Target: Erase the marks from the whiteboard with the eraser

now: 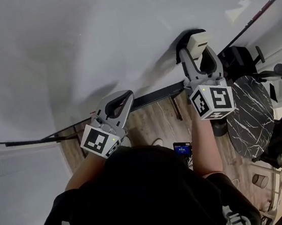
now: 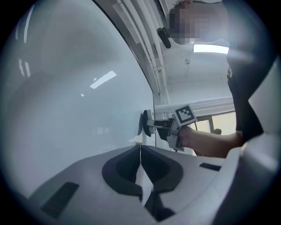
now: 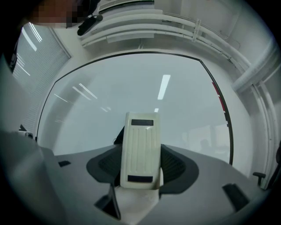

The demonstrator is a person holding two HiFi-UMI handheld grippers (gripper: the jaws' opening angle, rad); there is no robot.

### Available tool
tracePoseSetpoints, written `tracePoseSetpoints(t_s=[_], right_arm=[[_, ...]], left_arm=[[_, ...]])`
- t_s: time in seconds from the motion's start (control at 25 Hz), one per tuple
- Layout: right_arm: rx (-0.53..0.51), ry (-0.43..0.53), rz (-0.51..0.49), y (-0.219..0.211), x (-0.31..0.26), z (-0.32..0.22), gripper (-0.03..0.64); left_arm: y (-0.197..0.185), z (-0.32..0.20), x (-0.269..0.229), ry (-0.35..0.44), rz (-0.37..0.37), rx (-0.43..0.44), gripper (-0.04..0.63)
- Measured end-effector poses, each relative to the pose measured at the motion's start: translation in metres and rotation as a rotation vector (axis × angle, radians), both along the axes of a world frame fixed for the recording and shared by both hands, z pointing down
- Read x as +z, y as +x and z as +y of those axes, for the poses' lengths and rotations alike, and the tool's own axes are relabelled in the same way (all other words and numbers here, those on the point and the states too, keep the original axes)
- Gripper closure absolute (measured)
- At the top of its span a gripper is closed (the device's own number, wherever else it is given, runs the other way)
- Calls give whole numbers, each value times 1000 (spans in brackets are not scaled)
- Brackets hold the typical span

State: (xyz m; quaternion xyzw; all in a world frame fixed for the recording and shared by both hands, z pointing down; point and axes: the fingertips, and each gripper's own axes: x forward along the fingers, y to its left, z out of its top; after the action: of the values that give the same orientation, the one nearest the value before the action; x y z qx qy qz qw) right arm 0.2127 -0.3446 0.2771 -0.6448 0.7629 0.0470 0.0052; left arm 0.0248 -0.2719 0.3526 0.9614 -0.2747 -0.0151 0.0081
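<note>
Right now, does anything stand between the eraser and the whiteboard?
Nothing visible does. The right gripper holds the eraser, which appears to lie against the whiteboard; the left gripper, shut and empty, is apart from it.

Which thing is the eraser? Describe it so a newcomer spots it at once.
Start at the big whiteboard that fills the view. The right gripper points at it, and clamped between its jaws is the eraser, a cream ribbed block with two dark bars. The left gripper beside it is shut and empty.
</note>
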Motion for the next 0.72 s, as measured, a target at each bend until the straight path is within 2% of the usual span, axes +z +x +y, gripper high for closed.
tracePoseSetpoints(t_s=[0.32,0.52,0.72], right_arm=[[-101,23,129,-71,3,36,367],[-158,41,179,-113,6,38,366],[-170,73,211,-141,-12,24,365]], left_arm=[[-23,-1,-18,61,1,-74,589],[-38,-2,-23,72,10,-115,589],[-41,-2,-27,65,11,-129,589]])
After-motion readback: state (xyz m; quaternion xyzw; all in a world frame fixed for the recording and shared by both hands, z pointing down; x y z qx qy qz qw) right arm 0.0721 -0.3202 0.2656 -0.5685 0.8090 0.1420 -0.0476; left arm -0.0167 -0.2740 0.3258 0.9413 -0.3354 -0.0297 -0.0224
